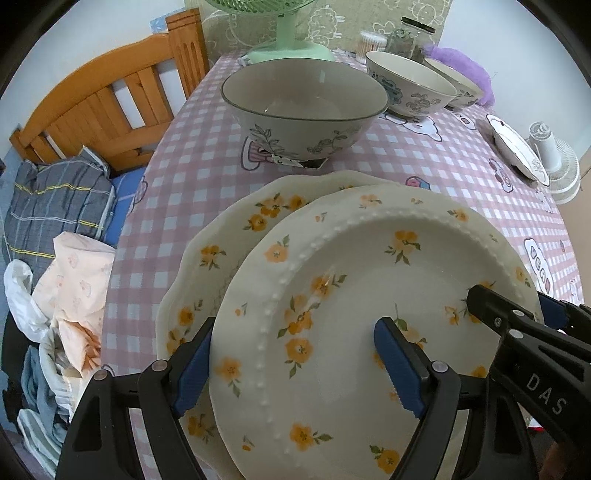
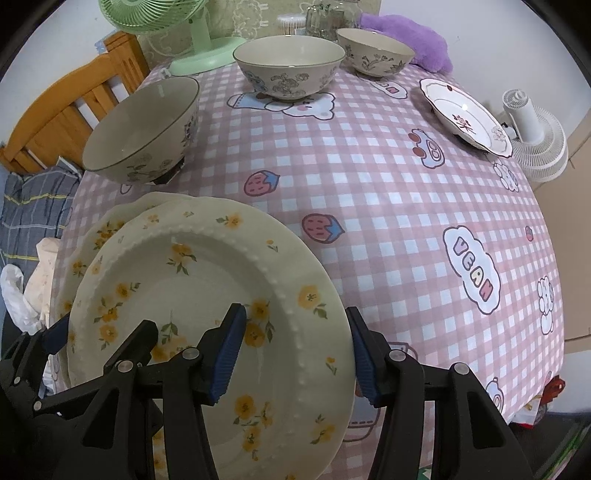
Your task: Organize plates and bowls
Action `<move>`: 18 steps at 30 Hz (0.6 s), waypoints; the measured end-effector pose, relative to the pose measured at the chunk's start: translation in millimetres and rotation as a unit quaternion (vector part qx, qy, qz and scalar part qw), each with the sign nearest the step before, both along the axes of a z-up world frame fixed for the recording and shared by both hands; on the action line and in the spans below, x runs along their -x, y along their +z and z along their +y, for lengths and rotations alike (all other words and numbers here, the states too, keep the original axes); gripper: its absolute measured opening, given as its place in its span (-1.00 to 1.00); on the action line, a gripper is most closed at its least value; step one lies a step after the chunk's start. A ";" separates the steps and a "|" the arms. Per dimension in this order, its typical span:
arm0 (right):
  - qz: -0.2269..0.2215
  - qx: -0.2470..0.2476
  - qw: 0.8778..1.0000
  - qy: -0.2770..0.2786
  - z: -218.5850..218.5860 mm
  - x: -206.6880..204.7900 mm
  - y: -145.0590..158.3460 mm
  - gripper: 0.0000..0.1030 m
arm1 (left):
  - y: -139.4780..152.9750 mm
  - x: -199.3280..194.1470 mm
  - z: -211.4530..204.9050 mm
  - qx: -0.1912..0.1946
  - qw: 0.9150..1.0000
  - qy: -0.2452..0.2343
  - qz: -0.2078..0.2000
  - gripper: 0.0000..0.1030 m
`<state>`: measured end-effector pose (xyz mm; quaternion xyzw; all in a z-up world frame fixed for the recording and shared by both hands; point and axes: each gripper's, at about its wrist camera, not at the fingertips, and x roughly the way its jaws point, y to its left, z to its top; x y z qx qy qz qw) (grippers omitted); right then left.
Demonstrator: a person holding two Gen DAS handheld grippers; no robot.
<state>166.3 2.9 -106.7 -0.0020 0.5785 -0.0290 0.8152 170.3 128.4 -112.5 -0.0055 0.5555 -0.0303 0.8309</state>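
Fingers: left gripper (image 1: 291,363) straddles the left rim of the top yellow-flower plate (image 1: 354,295), one blue pad outside the edge, the other over the plate's well. Jaws wide; pads don't visibly press, so can't confirm a grip. Right gripper (image 2: 297,354) straddles the same plate's right rim, one pad (image 2: 229,354) over the well, one outside the edge. Jaws about half open; contact with the rim unclear.

Top plate sits on a second yellow-flower plate (image 1: 221,243), offset so the lower one's scalloped edge sticks out on the far-left side. Whether the top plate rests fully on it or is tilted up, can't tell.

Everything else relative to that stack, on the pink checked tablecloth (image 2: 369,192):
- large grey-rimmed bowl (image 1: 304,110) just beyond, on a small dark base
- blue-and-grey patterned bowl (image 2: 290,68) farther back, right of the large one
- third bowl (image 2: 375,51) beside that, at the far edge
- white plate with red flower (image 2: 465,116) well apart, far right
- green fan (image 2: 173,33) at the far-left table edge
- white fan (image 2: 535,140) past the right edge
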 end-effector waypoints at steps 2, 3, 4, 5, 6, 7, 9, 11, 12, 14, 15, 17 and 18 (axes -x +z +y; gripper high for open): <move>0.000 0.000 1.000 0.002 0.6 -0.9 -1.0 0.10 | -0.3 -0.6 -0.9 -0.006 1.000 0.004 0.000 0.65; 0.000 -0.002 1.000 0.003 0.3 -0.9 -1.6 0.10 | -0.4 -0.6 -1.6 -0.011 1.000 0.005 0.000 0.66; -0.002 -0.002 1.000 0.005 0.7 -0.5 -1.9 0.10 | -0.7 -0.3 -2.6 -0.018 1.000 0.006 -0.001 0.66; -0.005 -0.002 1.000 0.006 1.2 0.2 -2.4 0.10 | -0.8 0.2 -3.0 -0.021 1.000 0.009 -0.003 0.66; -0.006 -0.002 1.000 0.007 1.6 0.4 -2.8 0.10 | -1.1 0.7 -2.9 -0.023 1.000 0.012 -0.003 0.67; -0.008 -0.005 1.000 0.007 1.1 0.3 -2.9 0.10 | -1.1 1.1 -3.6 -0.027 1.000 0.014 -0.004 0.67; -0.009 -0.009 1.000 0.009 0.6 1.3 -3.6 0.10 | -0.8 2.8 -5.6 -0.039 0.999 0.017 -0.009 0.67; -0.010 -0.009 1.000 0.012 1.0 2.2 -4.1 0.10 | 0.1 3.7 -8.8 -0.054 0.998 0.015 -0.013 0.68; -0.010 -0.009 1.000 0.012 0.7 3.4 -4.1 0.10 | 0.7 4.4 -12.4 -0.069 0.997 0.014 -0.016 0.68; -0.009 -0.014 1.000 0.012 -0.4 5.7 -4.7 0.10 | 1.5 5.4 -16.4 -0.084 0.996 0.013 -0.020 0.68; -0.008 -0.019 1.000 0.010 -2.7 7.1 -4.9 0.10 | 1.7 6.0 -17.5 -0.090 0.996 0.012 -0.021 0.68; -0.009 -0.018 1.000 0.008 -6.0 10.7 -2.7 0.06 | 1.5 6.2 -17.3 -0.096 0.995 0.012 -0.021 0.67; -0.011 -0.017 1.000 0.009 -8.0 13.8 -0.2 0.00 | 1.3 6.3 -17.3 -0.097 0.995 0.014 -0.020 0.67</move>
